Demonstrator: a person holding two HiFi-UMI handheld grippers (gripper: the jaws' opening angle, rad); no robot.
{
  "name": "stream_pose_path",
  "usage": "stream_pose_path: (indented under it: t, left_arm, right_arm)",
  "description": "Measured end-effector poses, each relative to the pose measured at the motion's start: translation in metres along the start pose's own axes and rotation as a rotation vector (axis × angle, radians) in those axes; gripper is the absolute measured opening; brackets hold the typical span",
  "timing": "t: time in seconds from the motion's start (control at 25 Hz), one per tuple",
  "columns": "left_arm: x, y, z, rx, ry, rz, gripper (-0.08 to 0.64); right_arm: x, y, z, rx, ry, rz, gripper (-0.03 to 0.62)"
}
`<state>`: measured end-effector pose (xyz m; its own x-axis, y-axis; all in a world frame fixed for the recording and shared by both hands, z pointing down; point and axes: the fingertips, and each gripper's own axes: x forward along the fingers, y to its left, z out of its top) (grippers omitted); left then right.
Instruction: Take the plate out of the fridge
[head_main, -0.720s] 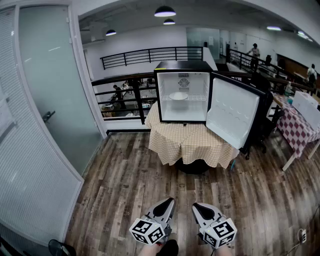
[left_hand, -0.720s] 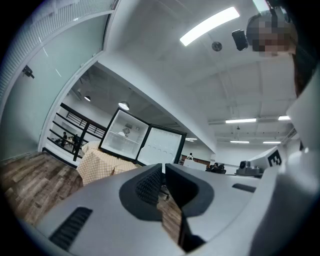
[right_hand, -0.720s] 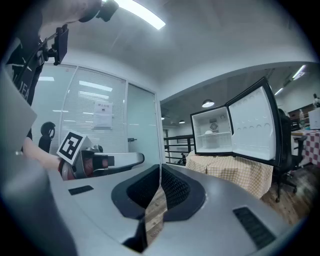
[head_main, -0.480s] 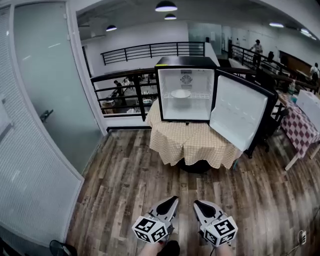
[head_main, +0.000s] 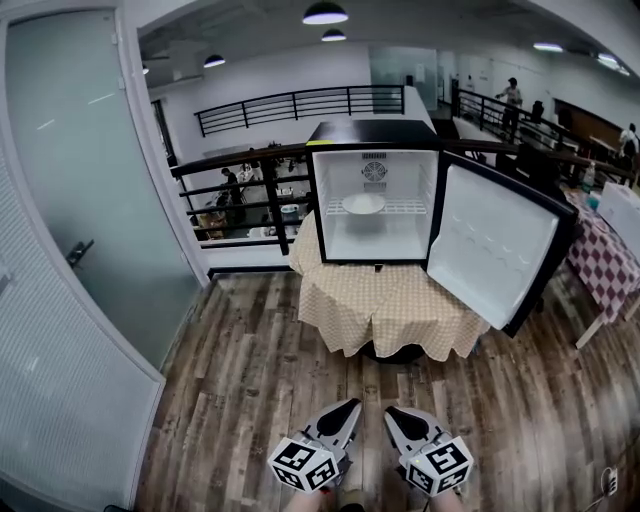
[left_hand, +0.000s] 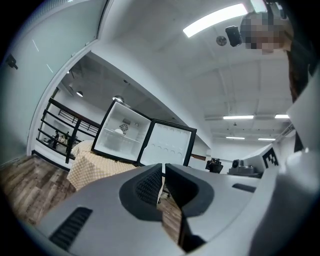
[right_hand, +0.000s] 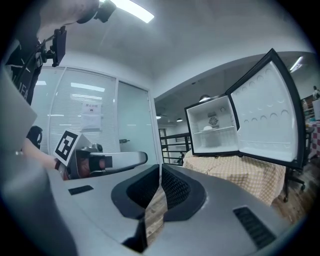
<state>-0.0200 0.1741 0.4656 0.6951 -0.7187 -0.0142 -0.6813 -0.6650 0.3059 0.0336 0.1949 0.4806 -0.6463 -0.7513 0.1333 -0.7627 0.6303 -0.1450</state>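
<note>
Wood floor (head_main: 250, 370), wide. Small fridge (head_main: 370, 133) sits on a table with a checked cloth (head_main: 395, 305), door (head_main: 495, 250) swung open to the right. Left gripper (head_main: 350, 405) and right gripper (head_main: 392, 411) are low and side by side, well apart from the fridge, both clenched on nothing. White plate (head_main: 363, 203) rests on the fridge's wire shelf.

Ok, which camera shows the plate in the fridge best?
The head view: the plate sits front-on, on the wire shelf of the fridge. Both gripper views show it only as a tiny white shape, seen at an angle.
</note>
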Motion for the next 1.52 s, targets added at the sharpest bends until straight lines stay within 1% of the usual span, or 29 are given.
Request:
stream_pose_path:
  t: [0.24, 0.36, 0.52, 0.72, 0.92, 1.2, 1.36, 1.52]
  left_arm:
    - [0.024, 0.031, 0.013, 0.017, -0.001, -0.025, 0.026]
    - [0.029, 0.046, 0.012, 0.007, -0.002, -0.02, 0.026]
    - [0.036, 0.054, 0.005, -0.011, 0.018, -0.031, 0.026]
    - [0.047, 0.063, 0.006, -0.019, 0.02, -0.034, 0.026]
    - [0.063, 0.078, 0.015, -0.009, 0.012, -0.035, 0.026]
    - [0.09, 0.108, 0.02, -0.008, 0.011, -0.003, 0.026]
    - [0.114, 0.125, 0.021, -0.012, 0.026, -0.002, 0.026]
    - [0.142, 0.139, 0.027, -0.021, 0.022, -0.01, 0.025]
  right_arm:
    - [0.04, -0.018, 0.012, 0.008, -0.023, -0.019, 0.041]
    - [0.053, -0.025, 0.01, 0.023, -0.025, -0.033, 0.041]
    - [0.063, -0.032, 0.005, 0.032, -0.004, -0.047, 0.041]
    - [0.074, -0.042, 0.006, 0.033, 0.001, -0.059, 0.041]
    - [0.096, -0.056, 0.013, 0.027, 0.004, -0.049, 0.041]
    - [0.132, -0.078, 0.018, 0.026, 0.011, -0.012, 0.043]
    - [0.152, -0.098, 0.019, 0.039, 0.02, -0.003, 0.043]
    - [0.169, -0.122, 0.025, 0.045, 0.023, -0.003, 0.043]
